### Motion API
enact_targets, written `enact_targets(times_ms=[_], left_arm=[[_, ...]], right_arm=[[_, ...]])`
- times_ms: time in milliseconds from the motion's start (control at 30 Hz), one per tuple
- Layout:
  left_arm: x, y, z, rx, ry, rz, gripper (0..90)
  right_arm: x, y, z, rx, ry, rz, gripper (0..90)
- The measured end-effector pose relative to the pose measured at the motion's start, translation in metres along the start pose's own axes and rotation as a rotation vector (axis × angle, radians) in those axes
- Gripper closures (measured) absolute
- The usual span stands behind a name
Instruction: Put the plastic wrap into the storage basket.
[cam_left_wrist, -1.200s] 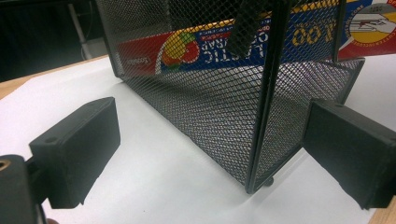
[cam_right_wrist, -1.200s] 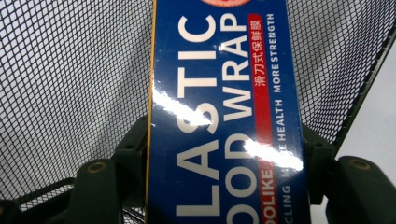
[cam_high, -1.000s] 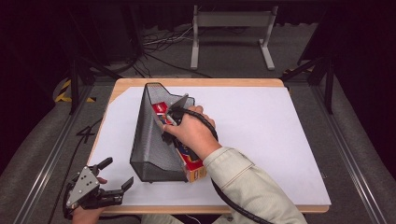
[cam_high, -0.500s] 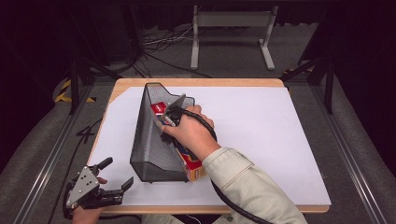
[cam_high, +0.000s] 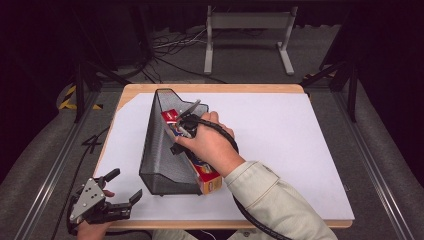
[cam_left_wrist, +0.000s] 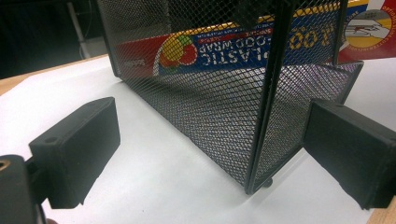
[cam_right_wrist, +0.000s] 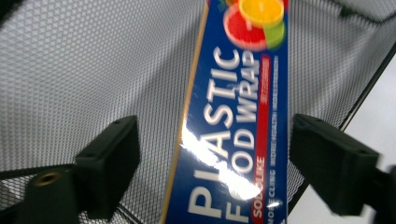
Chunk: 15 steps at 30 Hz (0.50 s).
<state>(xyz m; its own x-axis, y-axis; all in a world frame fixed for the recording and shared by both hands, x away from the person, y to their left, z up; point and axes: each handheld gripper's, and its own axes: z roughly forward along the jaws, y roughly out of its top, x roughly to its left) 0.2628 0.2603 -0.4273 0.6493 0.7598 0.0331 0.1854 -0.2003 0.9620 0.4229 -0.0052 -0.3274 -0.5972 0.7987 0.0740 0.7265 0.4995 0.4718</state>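
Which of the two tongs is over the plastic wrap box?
The right tongs, jaws just opened with the plastic wrap box loose between them in the mesh basket. The left tongs hover open at the table's near edge.

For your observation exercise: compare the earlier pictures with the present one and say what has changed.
The right gripper has just opened its jaws, letting go of the plastic wrap box, which now lies free in the mesh holder. The box, the holder and the left gripper stayed in place.
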Motion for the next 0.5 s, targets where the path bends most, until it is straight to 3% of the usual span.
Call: enact_targets(times_ms=[200, 500], left_arm=[[0.0, 0.0, -0.001, -0.003, 0.002, -0.002, 5.1], [0.0, 0.0, 0.0, -0.003, 0.0, -0.002, 5.1]], right_arm=[[0.001, 0.004, -0.02, -0.097, 0.02, -0.028, 14.8], [-0.001, 0.0, -0.035, -0.194, 0.06, -0.061, 14.7]])
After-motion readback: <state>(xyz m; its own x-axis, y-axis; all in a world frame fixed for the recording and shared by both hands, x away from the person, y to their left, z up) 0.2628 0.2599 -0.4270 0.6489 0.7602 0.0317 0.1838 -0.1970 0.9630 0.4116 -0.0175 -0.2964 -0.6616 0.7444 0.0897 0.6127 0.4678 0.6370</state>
